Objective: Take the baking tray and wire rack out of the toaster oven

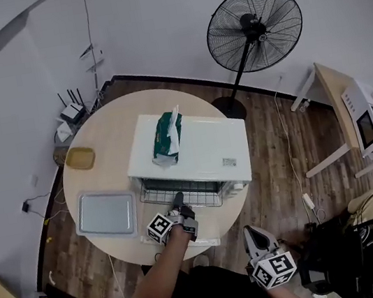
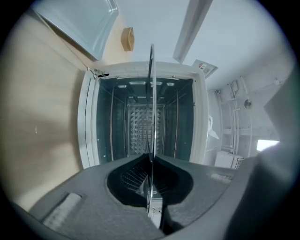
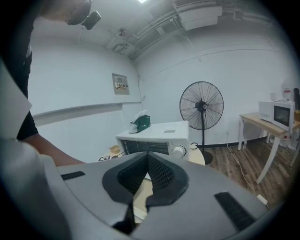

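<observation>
Wire rack [image 1: 180, 197]: stuck part-way out of the toaster oven's open front, its front edge caught between the left gripper's jaws; the rest reached ahead of the jaws into the cavity
Left gripper [image 2: 151, 159]: clenched on the wire rack, pads pressed on the thin front wire, pointed level straight into the oven mouth; in its own view the rack showed edge-on as one thin line running away from the jaws
Baking tray [image 1: 105, 213]: already out of the oven, flat on the table off to the left gripper's left, well apart from the jaws and untouched
Toaster oven [image 1: 193, 147]: white, directly ahead of the left gripper, front open, side rails and patterned back wall visible past the jaws
Right gripper [image 3: 147, 154]: jaws pressed together on nothing, held low near the person's body, off the table's edge, aimed slightly downward toward the oven's front and knob side
Table [image 1: 112, 171]: round, pale wood, under the oven and tray
Tissue pack [image 1: 167, 137]: green, on the oven's top, above and beyond the left gripper
Small tan dish [image 1: 80, 157]: on the table beyond the tray, far left of the left gripper
Fan [image 1: 253, 27]: on the floor beyond the oven, ahead of the right gripper
</observation>
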